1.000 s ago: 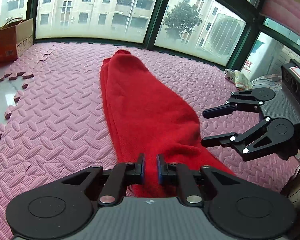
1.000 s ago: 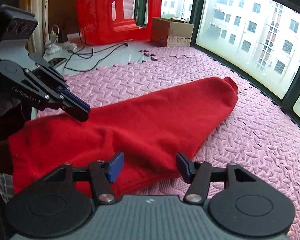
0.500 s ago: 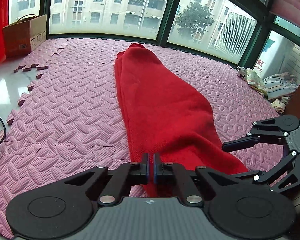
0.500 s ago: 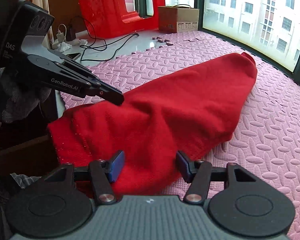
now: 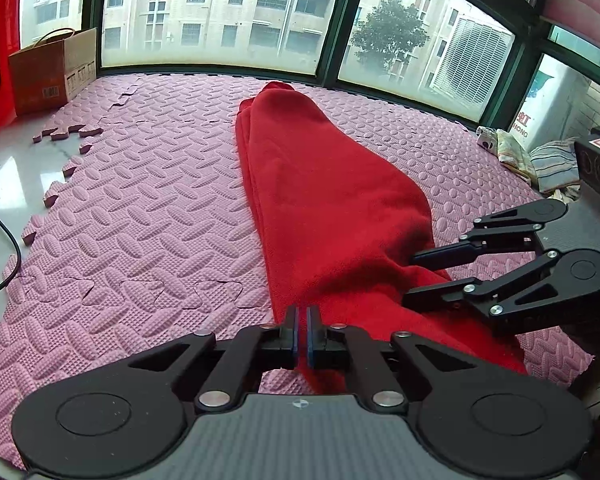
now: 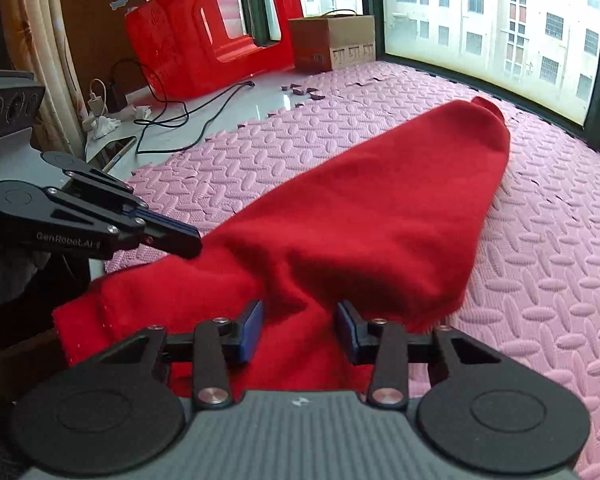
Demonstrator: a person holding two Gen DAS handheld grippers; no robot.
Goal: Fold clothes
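Observation:
A red fleece garment [image 5: 324, 200] lies lengthwise on the pink foam mat [image 5: 140, 220], narrowing toward the windows. My left gripper [image 5: 302, 334] is shut on the garment's near edge; it also shows in the right wrist view [image 6: 180, 240], pinching that edge. My right gripper [image 6: 298, 326] is open, with bunched red cloth [image 6: 380, 232] between its blue pads. In the left wrist view the right gripper [image 5: 410, 278] straddles the garment's right edge, its jaws apart.
A cardboard box [image 5: 54, 70] and a red plastic stool [image 6: 212, 28] stand at the far left by the windows. Black cables [image 6: 188, 108] lie on the white floor. Folded clothes [image 5: 540, 160] sit at the far right. The mat's near edge [image 5: 560, 356] is close.
My left gripper closed from slightly open onto the garment's near edge. My right gripper moved in over the cloth, which now bunches between its open pads. The near end is lifted.

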